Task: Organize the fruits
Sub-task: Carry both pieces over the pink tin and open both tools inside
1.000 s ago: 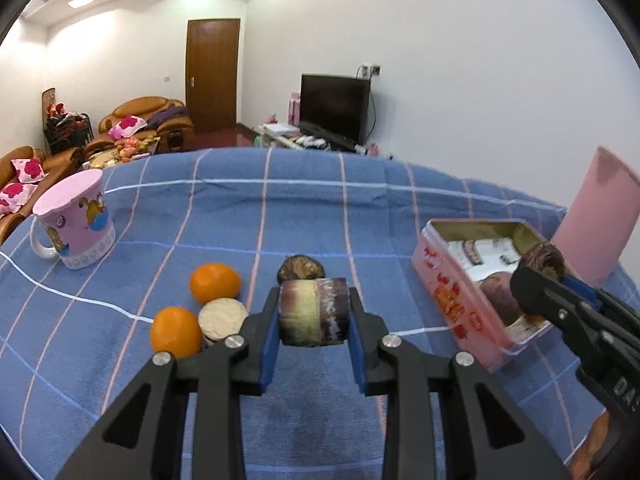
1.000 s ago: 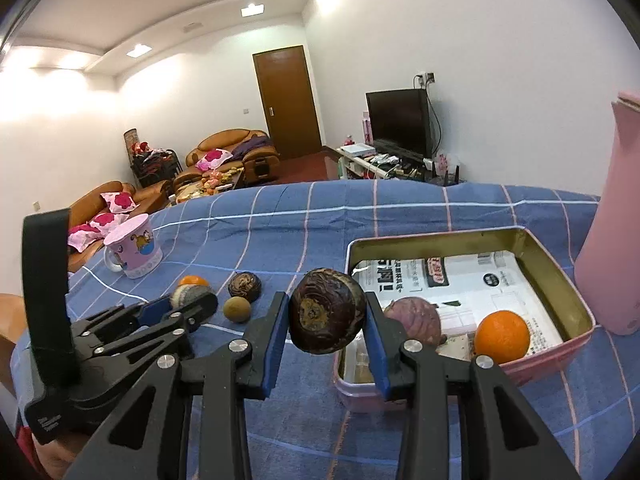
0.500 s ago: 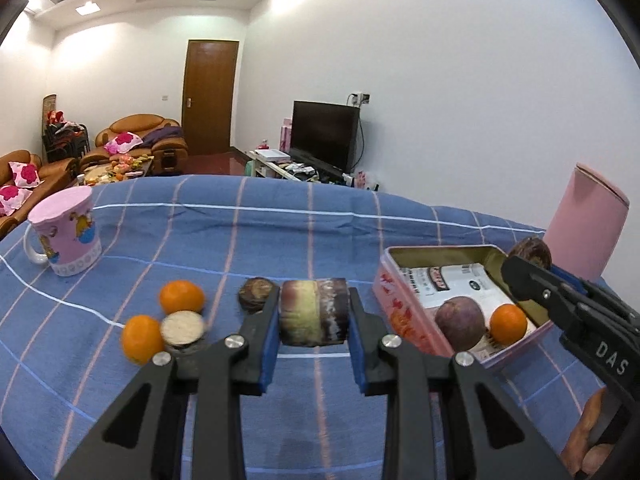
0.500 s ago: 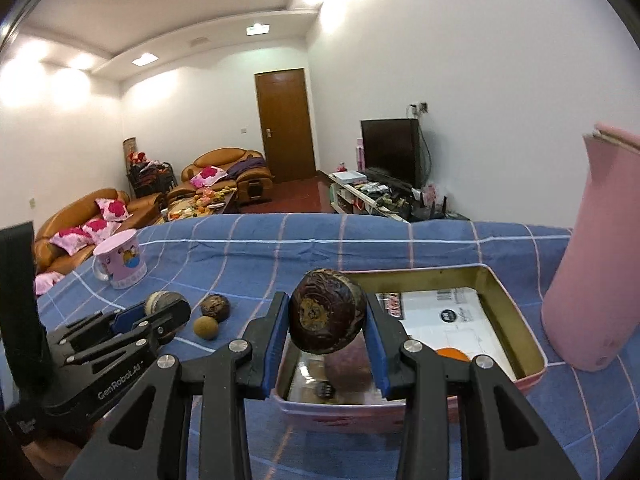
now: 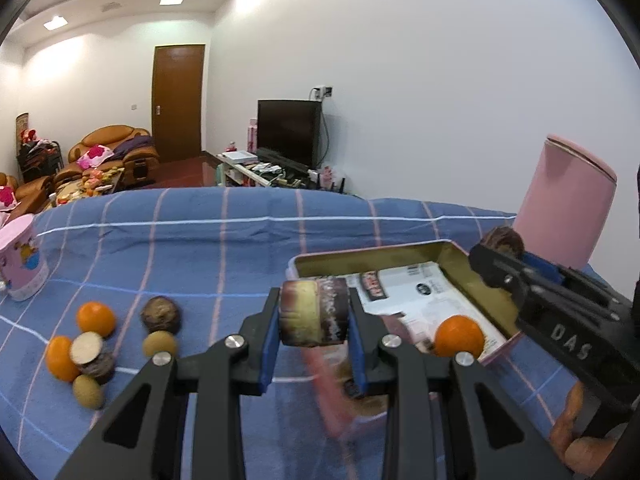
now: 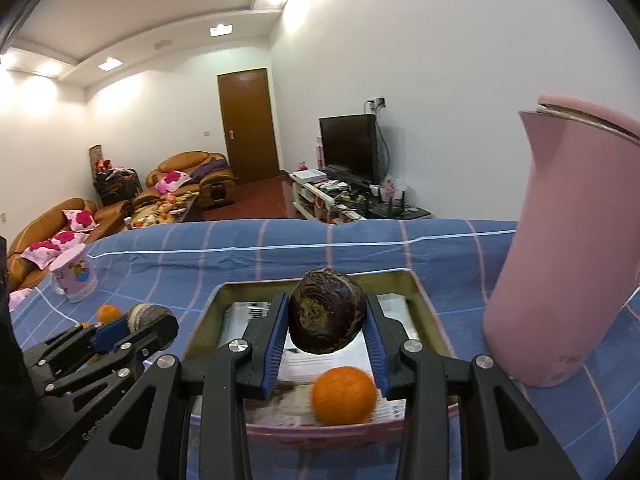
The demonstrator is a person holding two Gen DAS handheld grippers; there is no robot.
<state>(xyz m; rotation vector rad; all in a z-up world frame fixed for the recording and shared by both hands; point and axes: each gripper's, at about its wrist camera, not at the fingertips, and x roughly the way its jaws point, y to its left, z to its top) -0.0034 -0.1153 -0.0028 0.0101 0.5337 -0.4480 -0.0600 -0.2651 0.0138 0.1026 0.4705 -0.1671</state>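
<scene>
Blue checked cloth (image 5: 224,248) covers the counter in a living room with sofas, a brown door and a television behind it. Landmark for all positions: the pink tin (image 6: 416,284), open-topped, lined with printed paper and holding one orange (image 6: 344,395) near its front wall. A tall pink jug (image 6: 560,256) stands just beside the tin on its right. The left hand-held gripper (image 5: 314,342) is closed on a cut cylindrical piece of fruit (image 5: 313,312), dark-skinned with a pale band; it hangs at the tin's left front corner, above the cloth and partly over the rim. The piece's long axis lies level and crosswise, running from one pad to the other, so its flat ends bear on the pads; judged a stable hold for that reason. The right hand-held gripper (image 6: 327,336) is clamped on a round dark wrinkled fruit (image 6: 327,318), held over the tin's interior above the paper, one scarred end facing the camera; being near round, it shows no marked long axis. Both loads appear positioned for release into the tin. Well to the left of the tin, loose fruit (image 5: 100,344) remains on the cloth: oranges, small tan fruits, dark pieces. A pink mug (image 5: 22,264) stands beyond that group.
</scene>
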